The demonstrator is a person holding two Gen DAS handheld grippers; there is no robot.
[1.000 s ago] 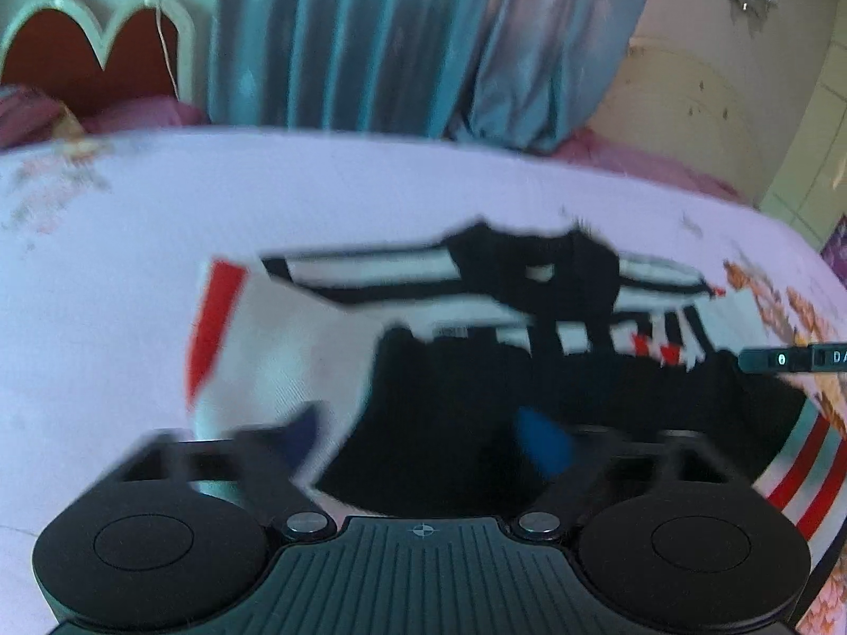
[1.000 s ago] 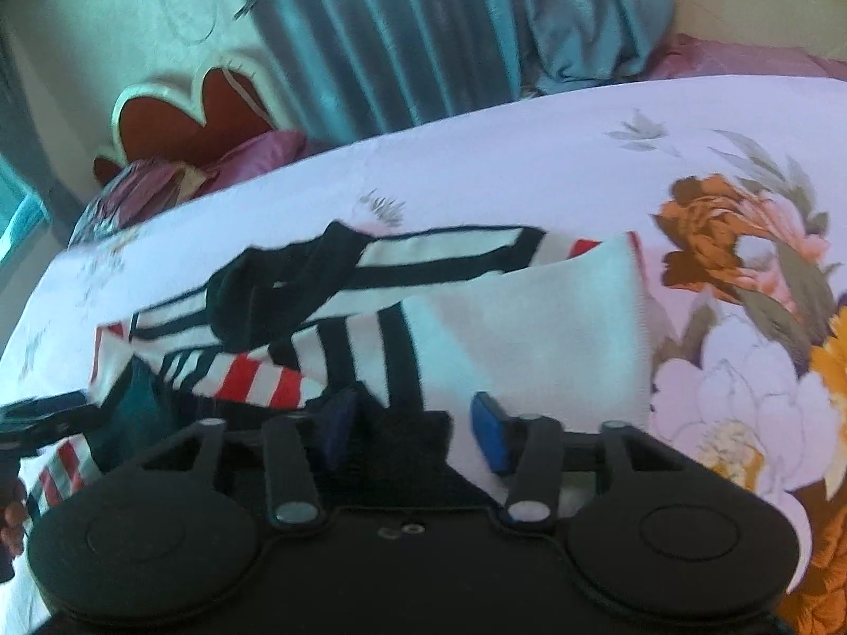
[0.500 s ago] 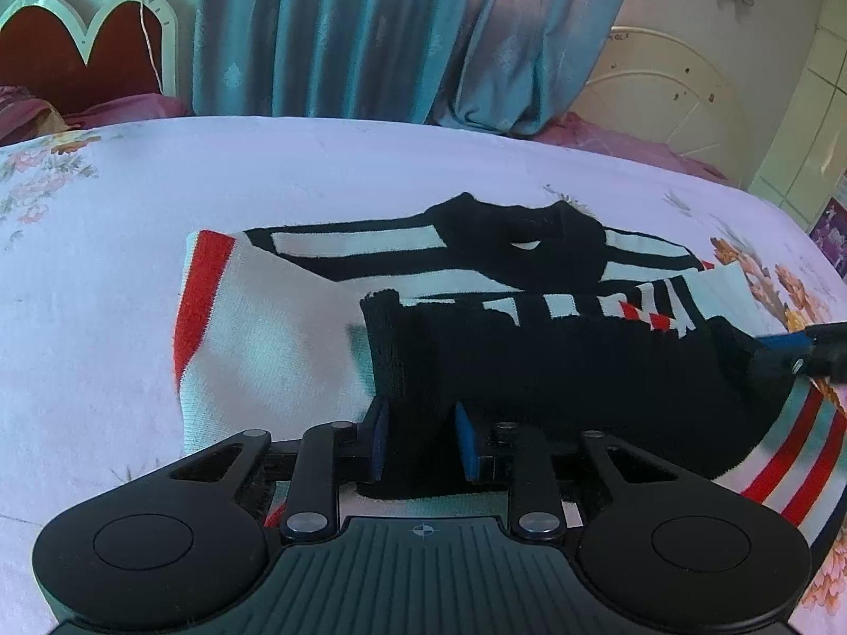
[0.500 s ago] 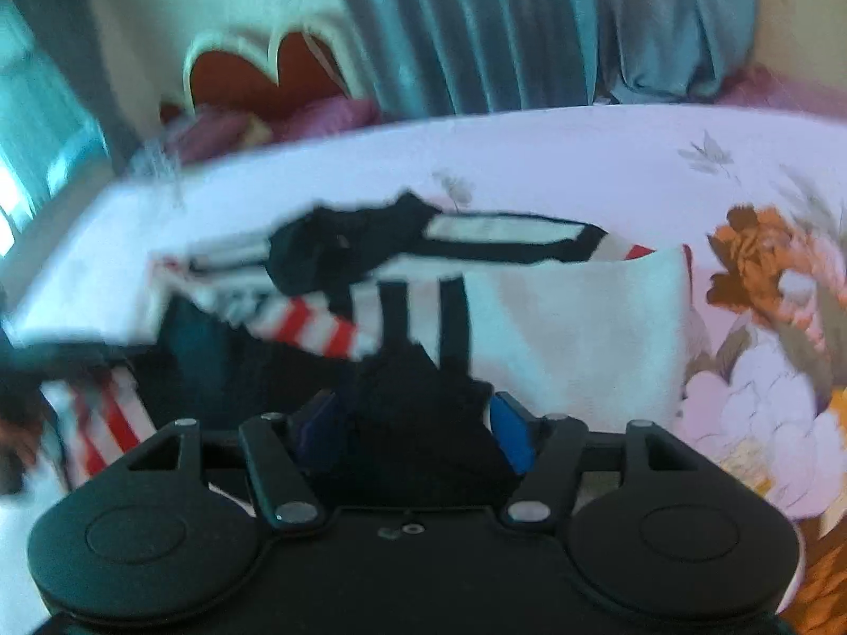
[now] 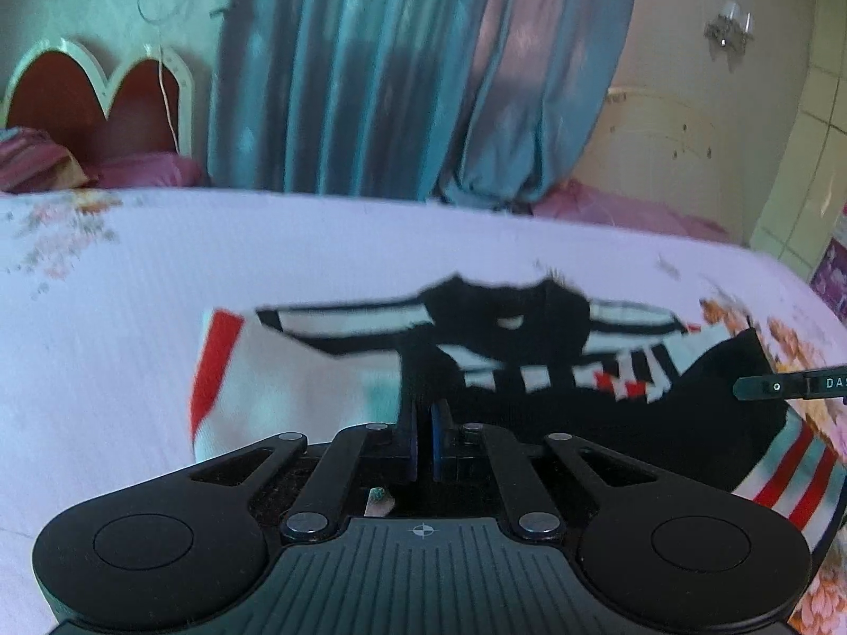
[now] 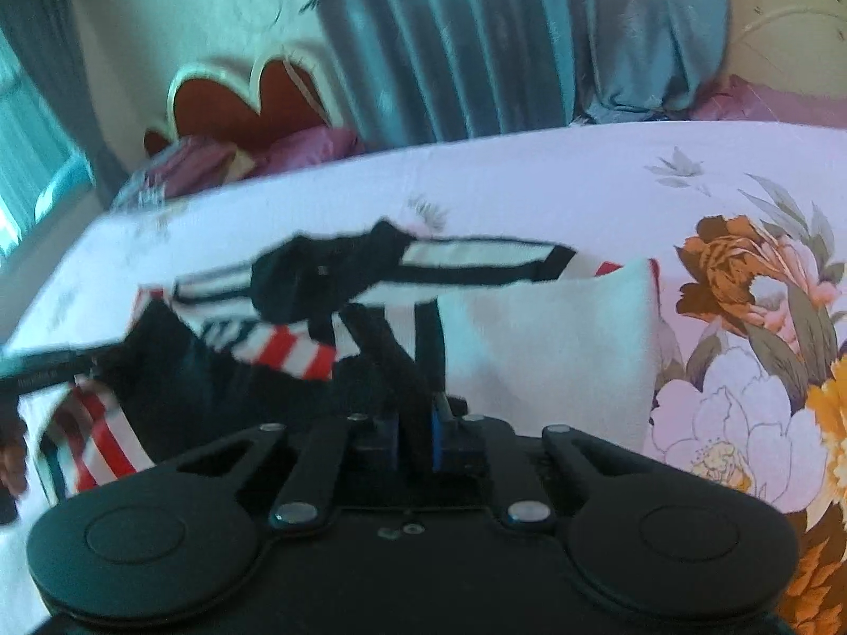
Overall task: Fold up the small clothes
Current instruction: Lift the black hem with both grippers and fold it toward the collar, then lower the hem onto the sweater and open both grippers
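A small knit sweater (image 5: 296,370), white with black and red stripes and a black hem, lies across the bed. In the left wrist view my left gripper (image 5: 423,439) is shut on a pinch of the black hem, which rises in a taut ridge from the pads. The right gripper's finger (image 5: 789,386) shows at the right edge, on the hem's far corner. The right wrist view shows the sweater (image 6: 545,338) again. There my right gripper (image 6: 418,436) is shut on a raised fold of black hem. The left gripper (image 6: 47,365) holds the opposite corner at far left.
The floral bedsheet (image 5: 132,291) spreads all round the sweater, with big printed flowers (image 6: 741,413) on its right side. Beyond the bed stand a red headboard (image 5: 95,100), purple pillows (image 5: 148,172) and blue curtains (image 5: 397,79). A hand (image 6: 10,455) shows at the left edge.
Both grippers have gone from open around the black hem to shut on it. The hem is now pulled up off the sweater at each pinch, and the left view has risen slightly.
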